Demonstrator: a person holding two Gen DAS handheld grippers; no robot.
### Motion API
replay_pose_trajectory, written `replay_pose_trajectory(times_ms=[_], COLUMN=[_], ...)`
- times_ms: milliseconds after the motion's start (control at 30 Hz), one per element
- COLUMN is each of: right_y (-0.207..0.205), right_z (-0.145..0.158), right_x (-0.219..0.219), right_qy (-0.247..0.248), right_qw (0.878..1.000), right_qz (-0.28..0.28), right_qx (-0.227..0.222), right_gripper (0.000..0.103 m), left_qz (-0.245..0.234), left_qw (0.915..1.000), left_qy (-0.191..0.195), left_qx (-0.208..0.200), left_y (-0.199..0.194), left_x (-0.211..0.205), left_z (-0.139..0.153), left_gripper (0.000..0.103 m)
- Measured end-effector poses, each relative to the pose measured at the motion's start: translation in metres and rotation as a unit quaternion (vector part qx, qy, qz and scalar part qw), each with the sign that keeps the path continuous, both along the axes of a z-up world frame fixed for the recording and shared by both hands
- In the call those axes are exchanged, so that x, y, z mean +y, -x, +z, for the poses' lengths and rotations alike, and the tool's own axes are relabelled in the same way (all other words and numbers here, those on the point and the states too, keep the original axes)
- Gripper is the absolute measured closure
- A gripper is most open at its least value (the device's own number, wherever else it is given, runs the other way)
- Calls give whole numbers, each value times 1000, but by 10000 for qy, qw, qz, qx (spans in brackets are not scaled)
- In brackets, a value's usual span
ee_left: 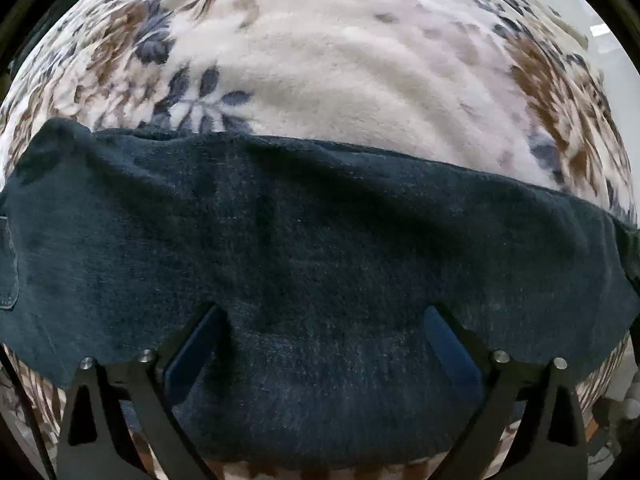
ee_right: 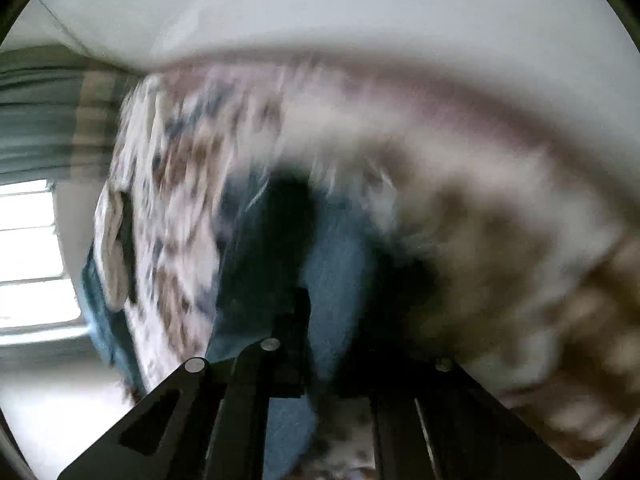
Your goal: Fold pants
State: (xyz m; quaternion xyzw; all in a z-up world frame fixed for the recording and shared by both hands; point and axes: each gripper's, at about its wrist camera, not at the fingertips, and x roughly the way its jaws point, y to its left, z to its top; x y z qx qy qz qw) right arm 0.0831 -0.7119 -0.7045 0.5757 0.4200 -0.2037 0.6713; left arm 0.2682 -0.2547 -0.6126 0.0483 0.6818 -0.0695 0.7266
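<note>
Dark blue denim pants (ee_left: 320, 248) lie flat across a cream blanket with brown and blue flowers (ee_left: 340, 80). My left gripper (ee_left: 324, 316) is open just above the pants, its blue-padded fingers (ee_left: 192, 352) spread wide over the cloth, holding nothing. The right wrist view is badly blurred by motion. There my right gripper (ee_right: 320, 304) has blue denim (ee_right: 332, 276) bunched between and ahead of its dark fingers (ee_right: 296, 320); I cannot tell whether the jaws are closed on it.
The flowered blanket (ee_right: 180, 208) covers the bed all around the pants. In the right wrist view a bright window (ee_right: 32, 256) and a grey-green curtain (ee_right: 40, 120) stand at the left, with a pale wall above.
</note>
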Motion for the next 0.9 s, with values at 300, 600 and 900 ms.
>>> replay_pose_trajectory(times_ms=[300,600,900], right_y=[-13,-8,-23], right_z=[-5,7,-13], right_x=[12,14,30], right_qy=[-887,68,-232], right_qw=[9919,9990,9989], right_qz=[521,188,218], right_qx=[-747,-404,-341], right_gripper=[60,96,84], left_qz=[63,-47,209], left_qw=[9998,9983,9985], left_qy=[-158,-72,-210], left_qx=[-101,-580,-467], left_y=[-10,-11,-23], left_x=[-27,-28,11], left_z=[-14,28,30], left_gripper=[0,0,0])
